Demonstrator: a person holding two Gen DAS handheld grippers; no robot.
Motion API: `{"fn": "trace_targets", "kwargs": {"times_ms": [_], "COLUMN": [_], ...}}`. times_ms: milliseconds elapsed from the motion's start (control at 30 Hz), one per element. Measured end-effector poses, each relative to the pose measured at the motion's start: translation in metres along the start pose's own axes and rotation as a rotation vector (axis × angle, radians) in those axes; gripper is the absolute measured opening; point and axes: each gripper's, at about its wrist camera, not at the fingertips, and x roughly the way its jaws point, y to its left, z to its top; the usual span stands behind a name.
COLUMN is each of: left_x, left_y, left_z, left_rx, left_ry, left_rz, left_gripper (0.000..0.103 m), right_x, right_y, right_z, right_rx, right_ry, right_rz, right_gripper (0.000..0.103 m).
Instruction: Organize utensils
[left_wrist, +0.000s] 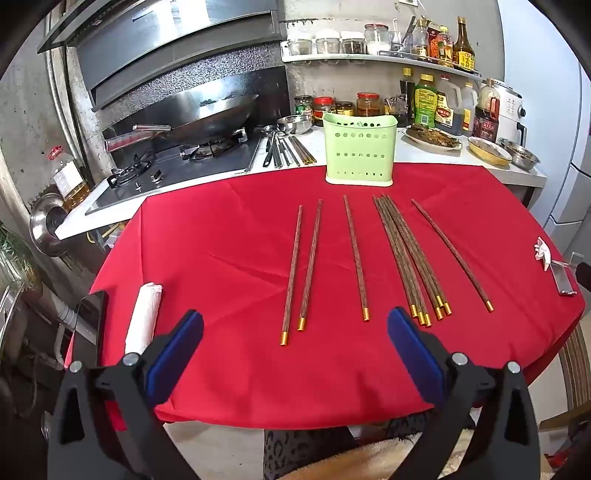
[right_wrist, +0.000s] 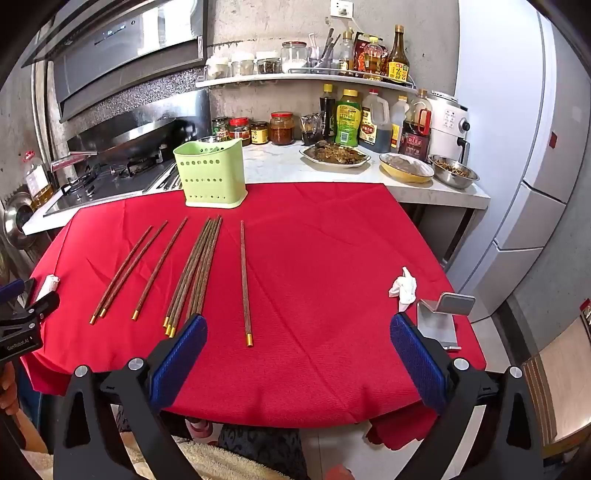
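Several dark wooden chopsticks with gold tips lie on the red tablecloth (left_wrist: 229, 280): a pair (left_wrist: 301, 269) at left, a single one (left_wrist: 355, 258), a bundle (left_wrist: 410, 258), and one apart at right (left_wrist: 452, 254). A green perforated utensil holder (left_wrist: 360, 149) stands upright at the table's far edge. My left gripper (left_wrist: 295, 321) hovers open near the table's front edge, just short of the gold tips, nothing between its blue pads. My right gripper (right_wrist: 298, 326) is open too, above the single chopstick (right_wrist: 245, 282), with the bundle (right_wrist: 197, 269) at its left finger. The holder (right_wrist: 210, 173) is far left there.
A rolled white cloth (left_wrist: 144, 317) and a phone (left_wrist: 90, 325) lie at the table's left edge. A crumpled tissue (right_wrist: 404, 288) and a metal stand (right_wrist: 439, 321) sit at the right. Behind are a stove with a wok (left_wrist: 207, 114), metal utensils (left_wrist: 284, 147), dishes (right_wrist: 334, 153) and bottles.
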Motion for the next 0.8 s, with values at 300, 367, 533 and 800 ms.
{"fn": "trace_targets", "kwargs": {"times_ms": [300, 367, 533, 800], "left_x": [-0.0008, 0.0008, 0.0005, 0.0026], "left_y": [-0.0025, 0.0008, 0.0012, 0.0025], "left_z": [0.0002, 0.0, 0.0001, 0.0014], "left_rx": [-0.004, -0.006, -0.007, -0.012], "left_ry": [-0.002, 0.003, 0.003, 0.003], "left_rz": [-0.004, -0.013, -0.014, -0.012], "left_gripper": [0.097, 0.097, 0.097, 0.097], "right_x": [0.0003, 0.0015, 0.0009, 0.0046], "right_y": [-0.0006, 0.0004, -0.0003, 0.0012], "right_z": [0.0003, -0.0002, 0.0015, 0.0015], "right_rx": [0.006, 0.005, 0.007, 0.008], "right_ry": [-0.001, 0.001, 0.0, -0.001], "right_rz": [0.002, -0.003, 0.0, 0.001], "right_gripper": [0.097, 0.097, 0.097, 0.097]}}
